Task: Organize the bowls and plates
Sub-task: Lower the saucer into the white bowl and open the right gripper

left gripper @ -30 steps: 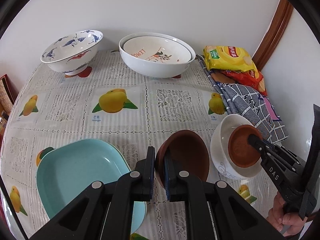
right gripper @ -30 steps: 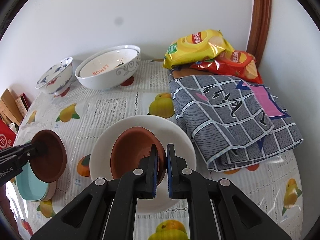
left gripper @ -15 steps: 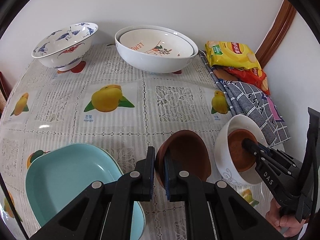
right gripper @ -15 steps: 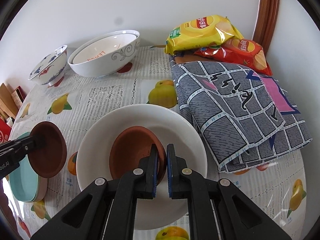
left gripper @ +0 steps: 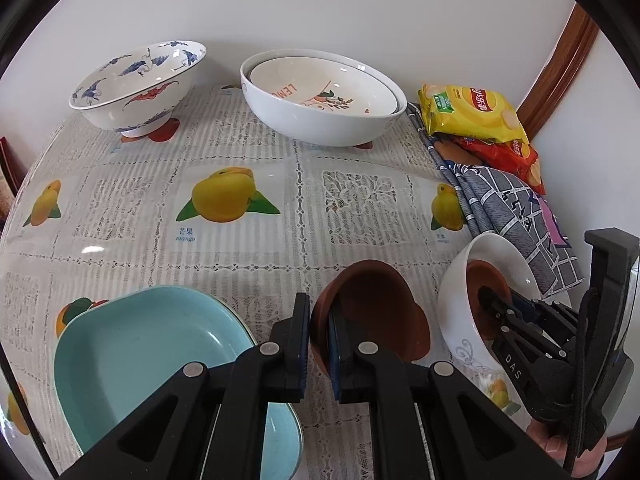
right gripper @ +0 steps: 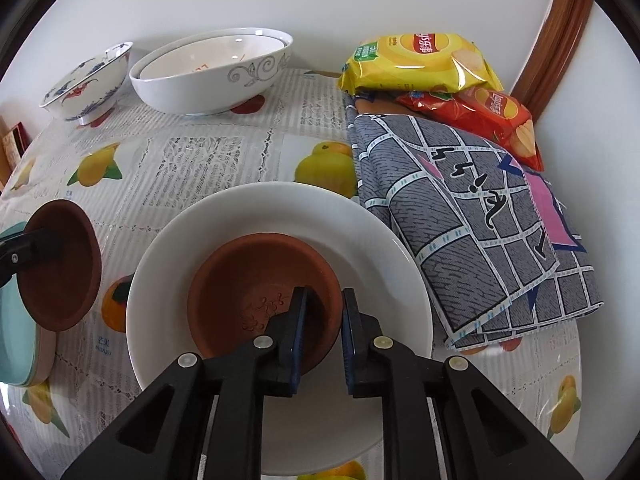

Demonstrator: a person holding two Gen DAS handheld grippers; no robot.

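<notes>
A brown dish [left gripper: 376, 312] is held by its rim in the left tool [left gripper: 318, 344], tilted, above the bench's near edge. The right tool [right gripper: 323, 336] is narrowly parted around the rim of a second brown dish [right gripper: 256, 300], which rests in the white bowl [right gripper: 360, 240]. That bowl lies just right of the held dish, so the left tool is judged nearer for stacking

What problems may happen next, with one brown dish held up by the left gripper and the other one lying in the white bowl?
1. The left gripper pinches its brown dish only by the rim, tilted above the table; it might slip and break.
2. The right gripper has its jaws apart around the rim of the second brown dish; pulling back carelessly could drag it or tip the white bowl.
</notes>
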